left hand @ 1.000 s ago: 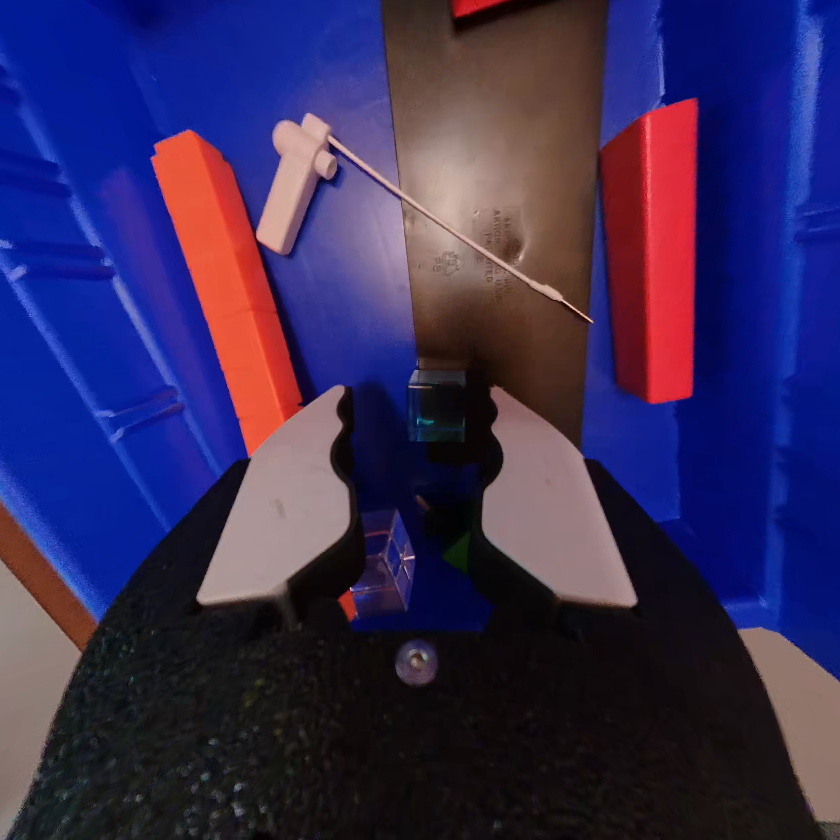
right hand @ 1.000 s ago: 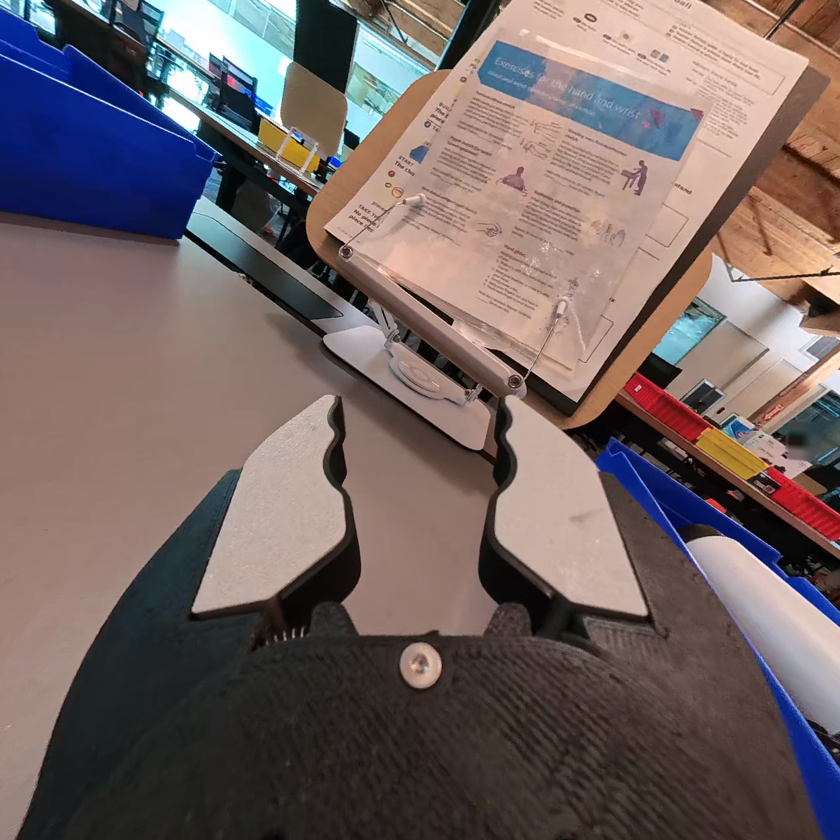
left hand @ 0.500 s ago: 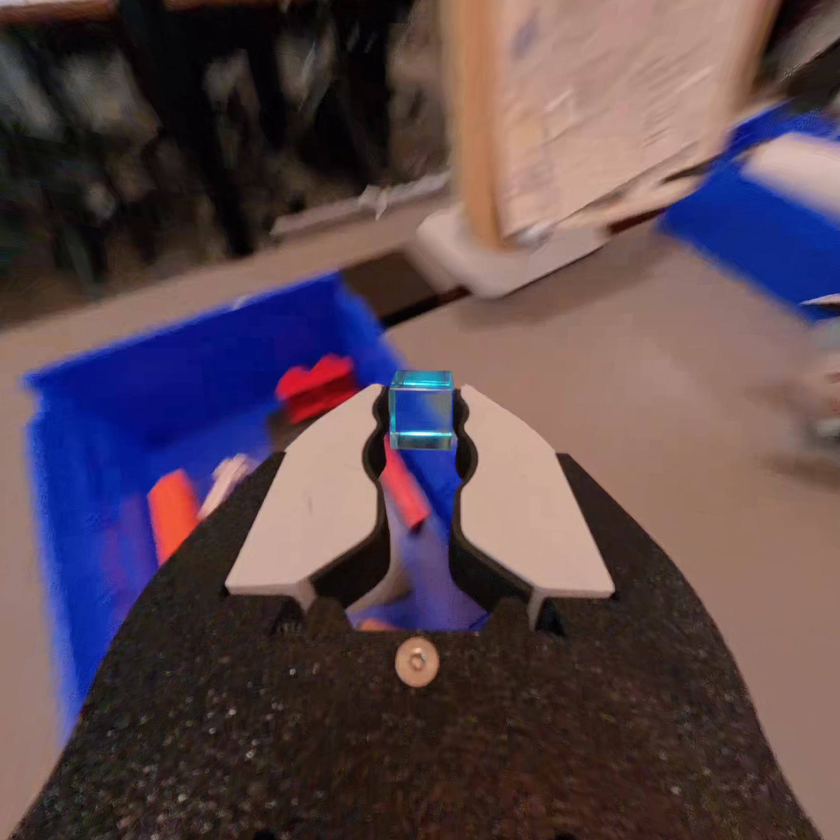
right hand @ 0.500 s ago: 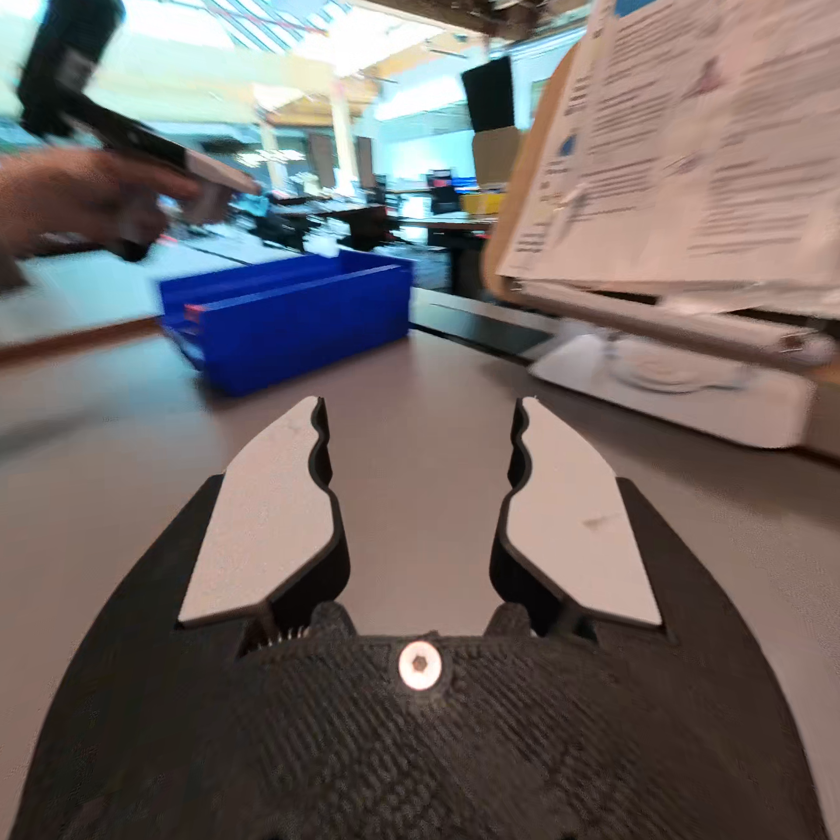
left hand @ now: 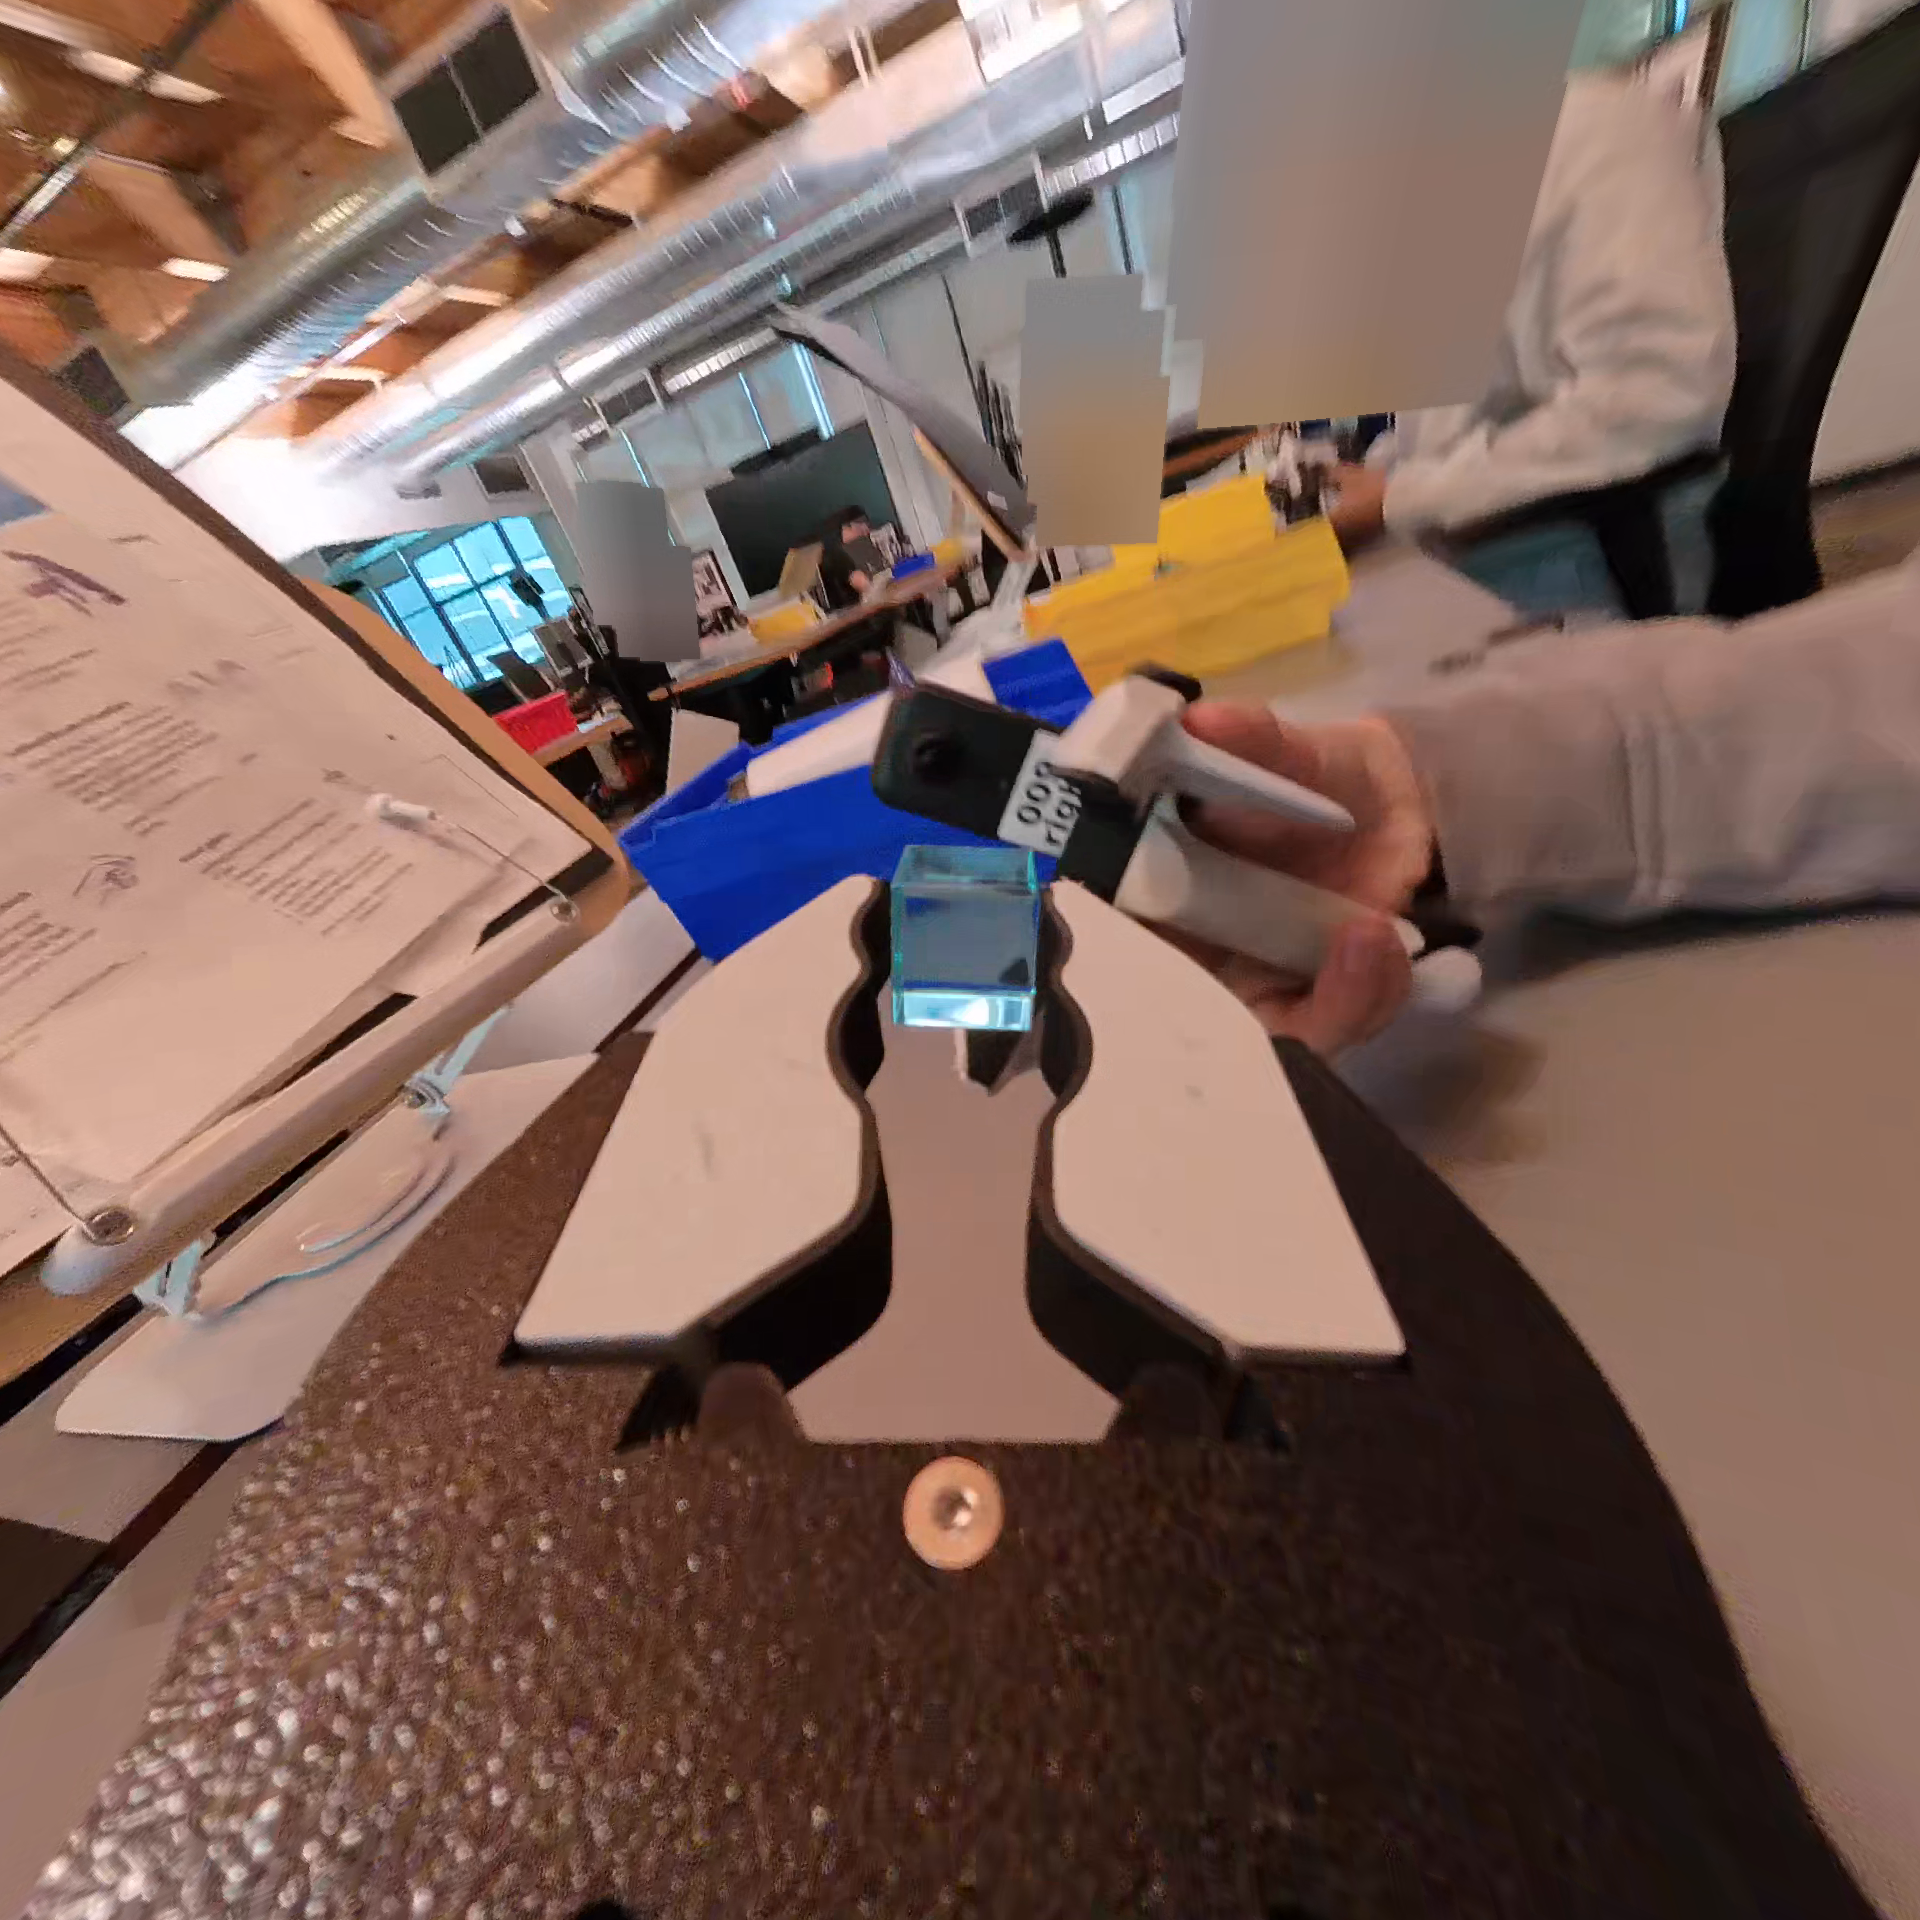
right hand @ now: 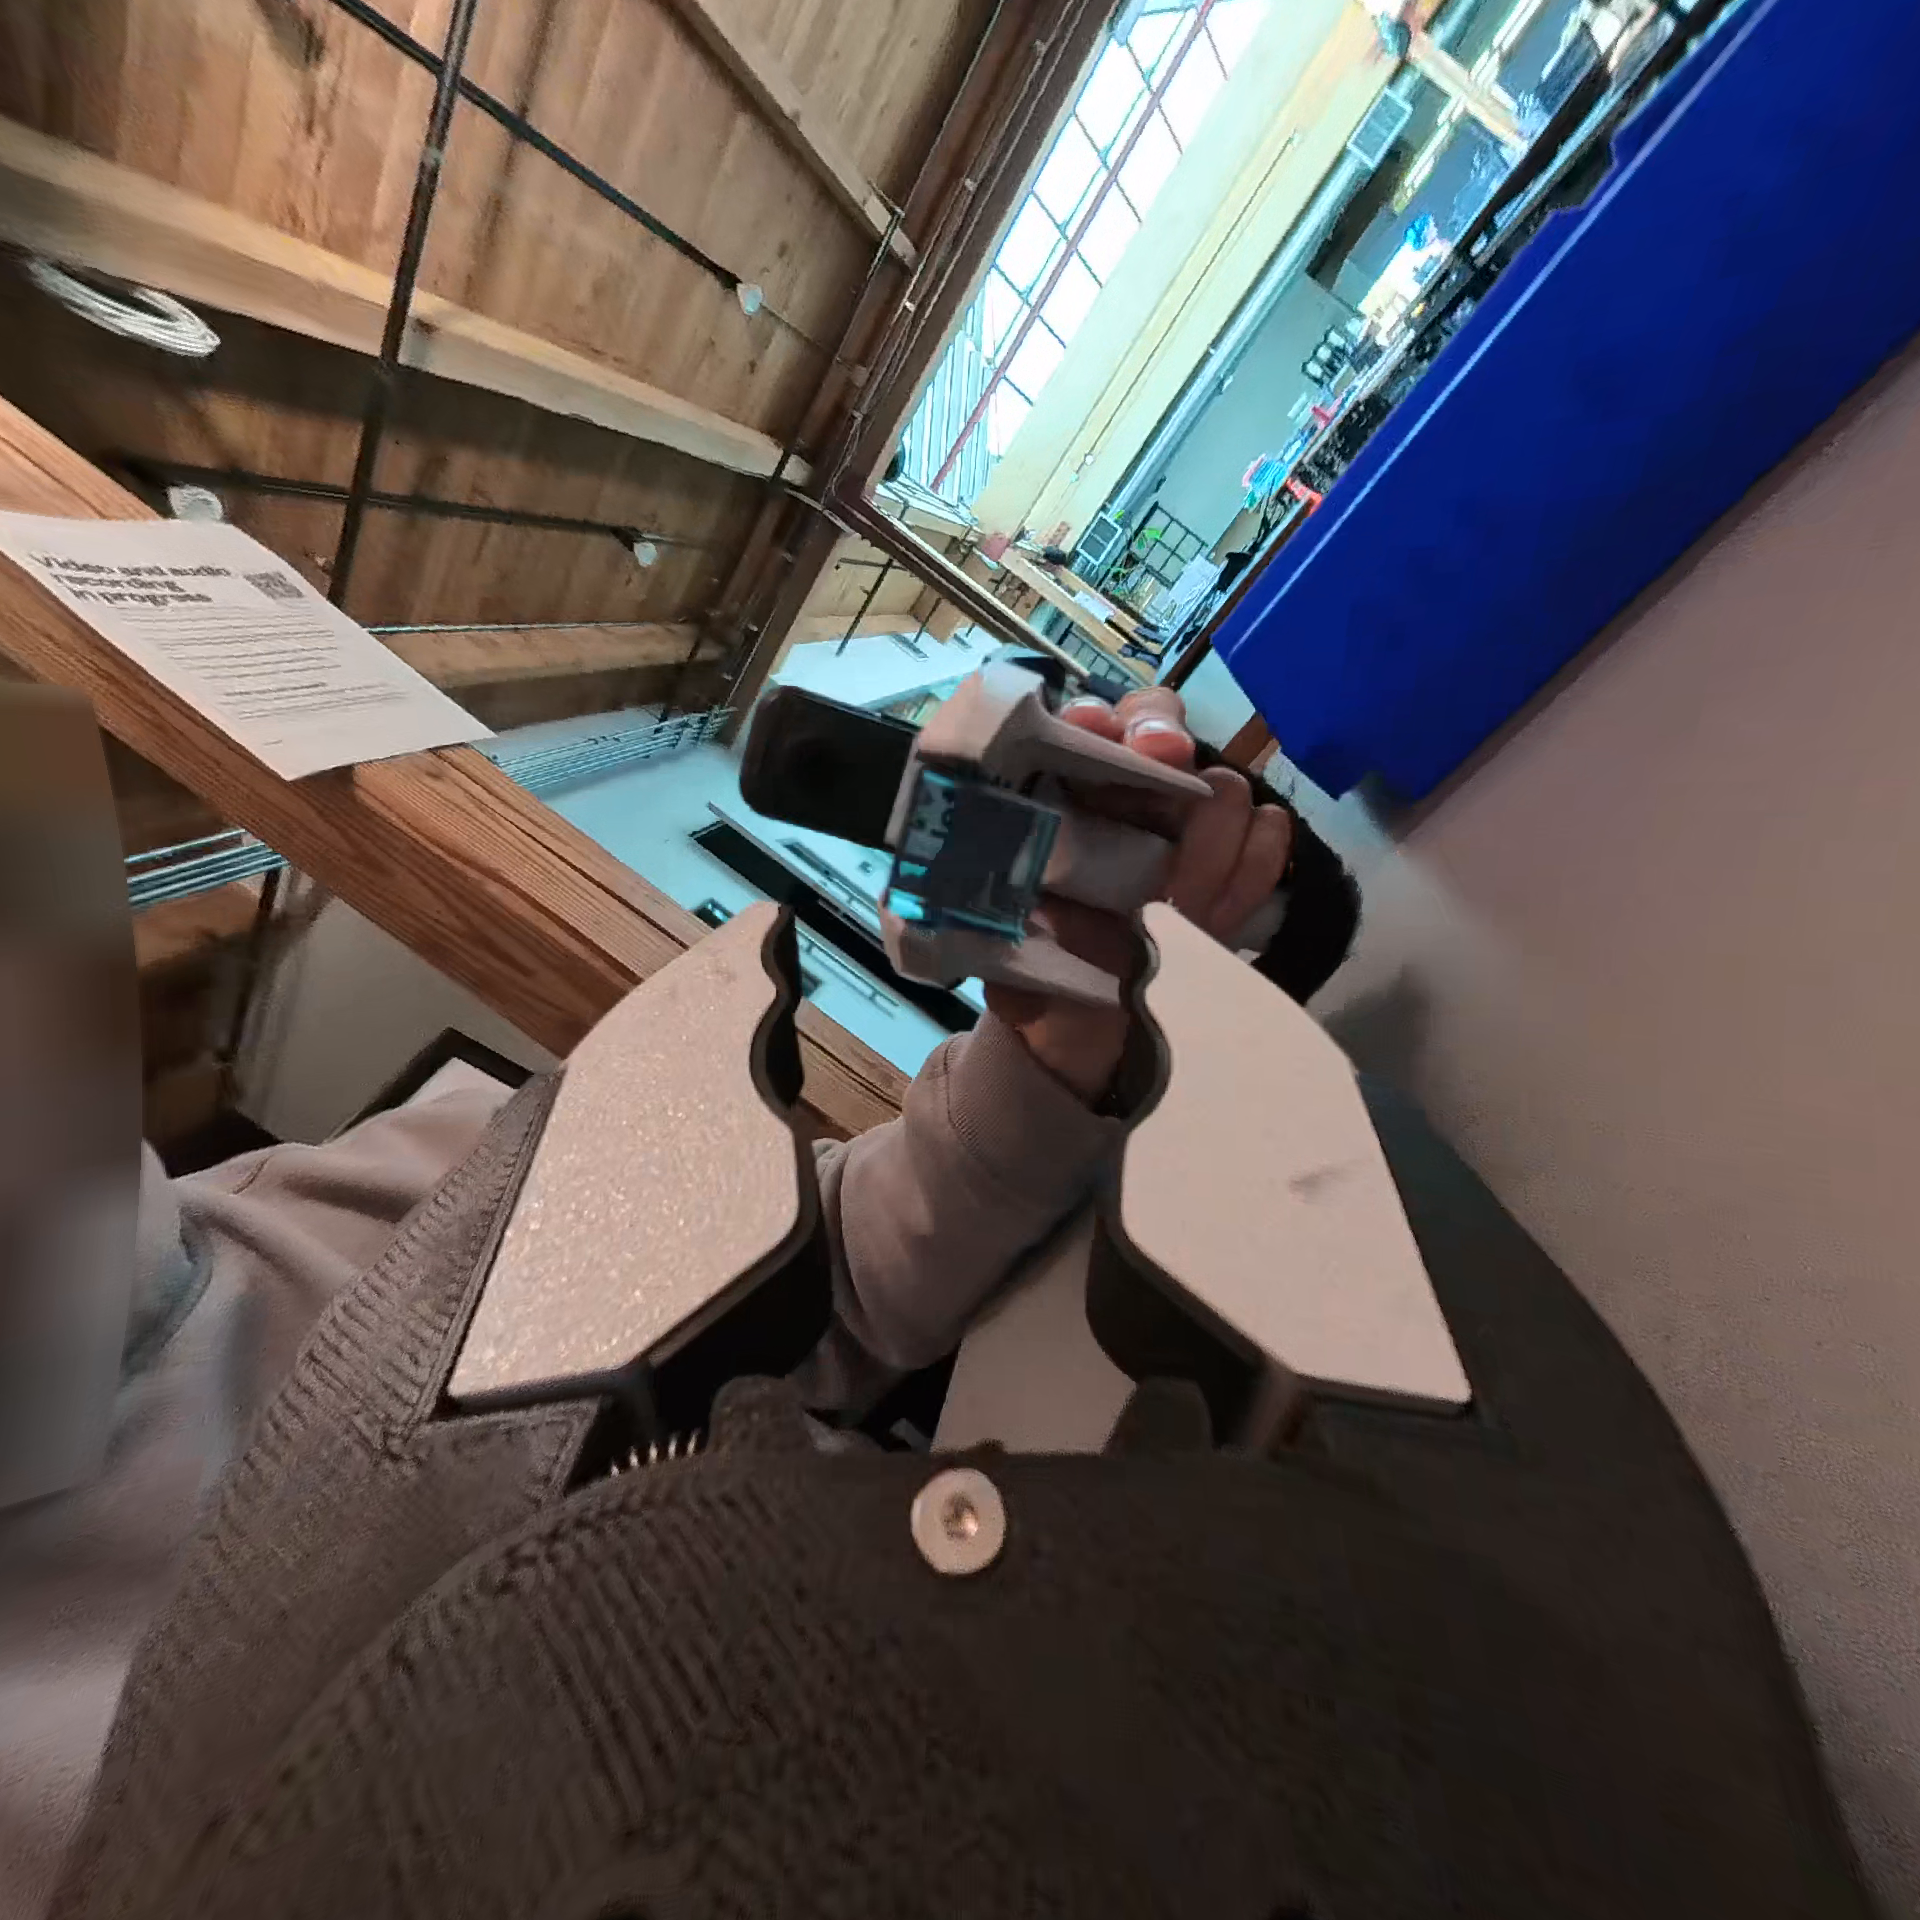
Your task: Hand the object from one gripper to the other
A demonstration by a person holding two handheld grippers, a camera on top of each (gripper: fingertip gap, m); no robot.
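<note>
left claw (left hand: pixel 962 966): pinching the cube (left hand: pixel 964 937) at the tips
right claw (right hand: pixel 966 997): wide open, empty
tip: we'd square up, then close on its free faces

Left wrist cam looks along its fingers, low over the grey tabletop (left hand: pixel 1621 1195), facing the right gripper. Right wrist cam is rolled sideways, facing back. Both close-up; both share the clear teal-tinted cube (left hand: pixel 964 951) (right hand: pixel 971 860).
</note>
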